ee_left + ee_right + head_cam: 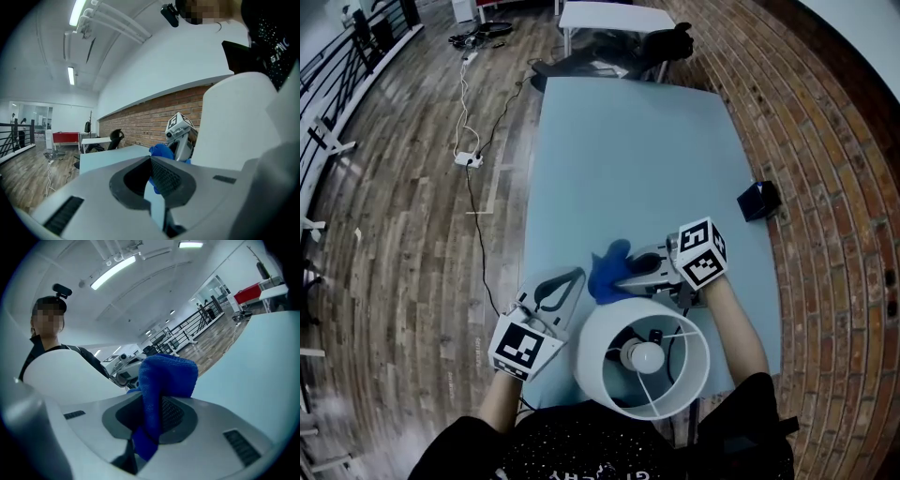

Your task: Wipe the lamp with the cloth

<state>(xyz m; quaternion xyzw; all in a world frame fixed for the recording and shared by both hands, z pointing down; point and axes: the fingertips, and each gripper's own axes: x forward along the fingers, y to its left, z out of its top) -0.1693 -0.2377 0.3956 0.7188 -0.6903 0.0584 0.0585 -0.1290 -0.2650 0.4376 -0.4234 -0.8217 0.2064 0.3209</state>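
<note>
Right gripper (623,274) is clamped on the blue cloth (607,270), just beyond the lamp (642,356) at the table's (628,150) near edge, ready to rub the shade, I'd say. Left gripper (574,278), jaws together and empty, hovers left of it, likely to steady it.

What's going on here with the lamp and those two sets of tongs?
A person at a light-blue table holds tongs in each hand. The right tongs are clamped on a blue cloth, held just beside the white shade of the lamp. The left tongs are shut and empty, left of the shade. Whether the cloth touches it isn't clear.
</note>
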